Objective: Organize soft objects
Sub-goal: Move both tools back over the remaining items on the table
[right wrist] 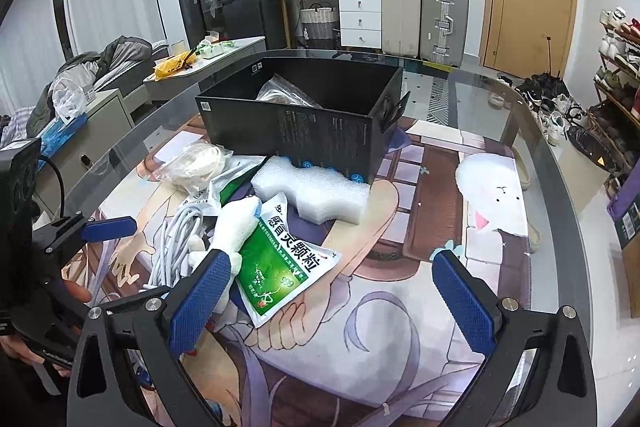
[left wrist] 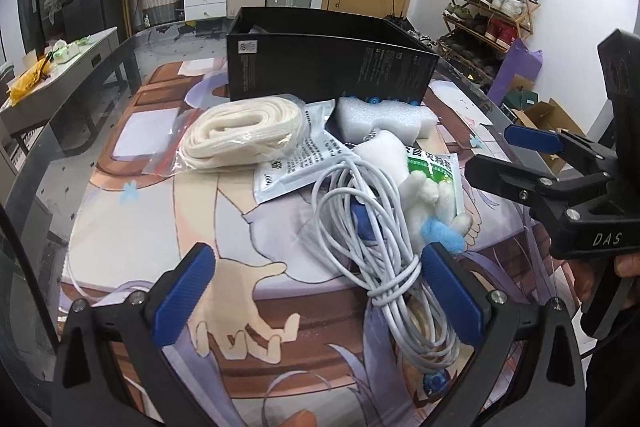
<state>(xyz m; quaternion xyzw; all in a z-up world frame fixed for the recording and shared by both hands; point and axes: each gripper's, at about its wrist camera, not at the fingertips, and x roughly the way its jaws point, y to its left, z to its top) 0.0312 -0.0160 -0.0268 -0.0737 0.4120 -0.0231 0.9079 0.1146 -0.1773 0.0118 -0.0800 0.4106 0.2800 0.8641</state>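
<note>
A black open box (left wrist: 332, 67) (right wrist: 304, 115) stands at the back of the mat and holds a clear bag (right wrist: 286, 91). In front of it lie a bagged white strap roll (left wrist: 240, 133) (right wrist: 200, 163), a white foam block (left wrist: 384, 117) (right wrist: 316, 193), a green medicine sachet (right wrist: 280, 263) (left wrist: 434, 169), a white plush toy (left wrist: 428, 203) (right wrist: 236, 227) and a coiled grey cable (left wrist: 380, 247) (right wrist: 176, 247). My left gripper (left wrist: 316, 291) is open, empty, near the cable. My right gripper (right wrist: 332, 299) is open, empty, over the sachet's near end.
The anime-print mat (right wrist: 400, 307) covers a glass table with a curved edge (right wrist: 560, 187). Suitcases (right wrist: 424, 15), a white drawer desk (right wrist: 356, 11) and a shoe rack (left wrist: 488, 11) stand behind. Cardboard boxes (left wrist: 544, 123) sit on the floor to the right.
</note>
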